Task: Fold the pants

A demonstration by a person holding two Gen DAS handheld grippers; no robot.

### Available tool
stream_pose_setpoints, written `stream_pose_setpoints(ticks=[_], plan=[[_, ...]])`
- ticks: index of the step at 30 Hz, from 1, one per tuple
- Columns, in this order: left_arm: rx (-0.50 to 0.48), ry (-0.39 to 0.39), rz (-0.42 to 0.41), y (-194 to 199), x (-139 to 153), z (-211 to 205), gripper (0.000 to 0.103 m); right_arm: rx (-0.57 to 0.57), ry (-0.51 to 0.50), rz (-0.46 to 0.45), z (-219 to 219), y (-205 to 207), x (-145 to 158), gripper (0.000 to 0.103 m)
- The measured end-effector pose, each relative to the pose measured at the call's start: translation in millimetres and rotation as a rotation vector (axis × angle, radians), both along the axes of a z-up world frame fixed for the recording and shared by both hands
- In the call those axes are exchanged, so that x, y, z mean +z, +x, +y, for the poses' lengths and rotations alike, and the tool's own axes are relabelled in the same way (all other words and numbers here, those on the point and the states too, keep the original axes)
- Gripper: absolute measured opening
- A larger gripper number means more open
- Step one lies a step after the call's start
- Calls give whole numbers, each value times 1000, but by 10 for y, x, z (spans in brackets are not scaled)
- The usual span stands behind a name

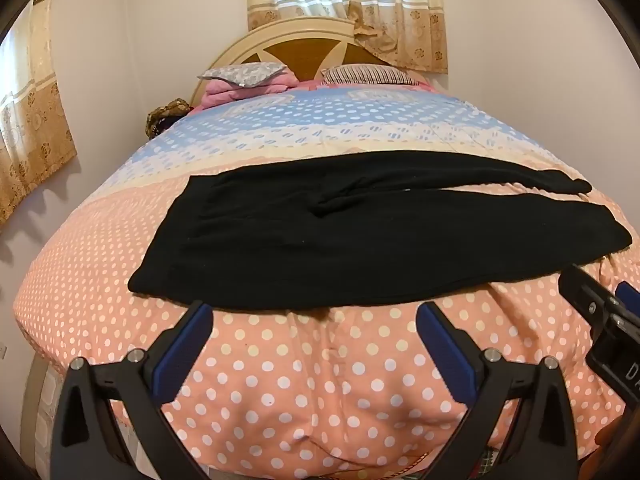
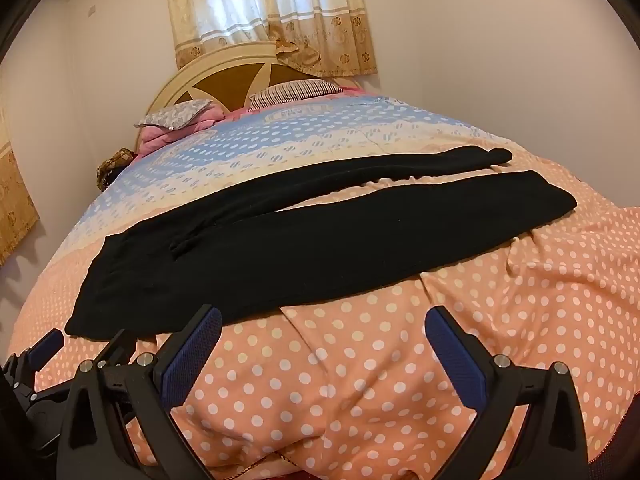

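Left gripper (image 1: 314,320): hovering low over the near part of the bed, pointing forward toward the headboard, its two blue-padded fingers (image 1: 188,344) spreading wide with nothing between them.
Right gripper (image 2: 324,326): hovering at a similar height, also aiming forward, its blue pads (image 2: 454,354) standing wide apart and gripping nothing.
Grippers together: sitting side by side; the right gripper's body is showing at the right edge of the left view, and the left gripper's fingers are peeking in at the lower left of the right view.
Pants (image 1: 320,232): black, lying flat just ahead of both grippers, not touching either; the waist is lying ahead and to the left of the left gripper, and the two legs (image 2: 420,204) are stretching away to the right, slightly parted.
Bed cover (image 1: 312,392): peach with white dots directly under the grippers, turning blue and cream farther ahead.
Pillows (image 1: 248,74): resting far ahead against the headboard (image 1: 304,34).
Curtains (image 2: 272,8): hanging beyond the headboard, light glowing through them.
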State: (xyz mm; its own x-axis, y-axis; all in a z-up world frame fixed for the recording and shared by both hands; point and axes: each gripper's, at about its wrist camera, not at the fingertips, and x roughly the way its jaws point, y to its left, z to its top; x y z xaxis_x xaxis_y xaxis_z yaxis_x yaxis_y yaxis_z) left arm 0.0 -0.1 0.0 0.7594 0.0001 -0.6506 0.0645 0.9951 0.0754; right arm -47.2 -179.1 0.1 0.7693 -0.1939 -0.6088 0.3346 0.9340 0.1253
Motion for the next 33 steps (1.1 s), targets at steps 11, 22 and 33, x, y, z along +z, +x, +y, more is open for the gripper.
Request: stream_pose_setpoints(ticks=[11, 22, 33], plan=[[1, -1, 0, -5, -8, 9, 103, 2, -5, 0, 16, 13, -22, 102], [5, -6, 5, 15, -50, 59, 103, 6, -5, 3, 32, 18, -20, 102], [6, -12, 5, 10, -68, 54, 103, 4, -3, 3, 44, 19, -46, 102]])
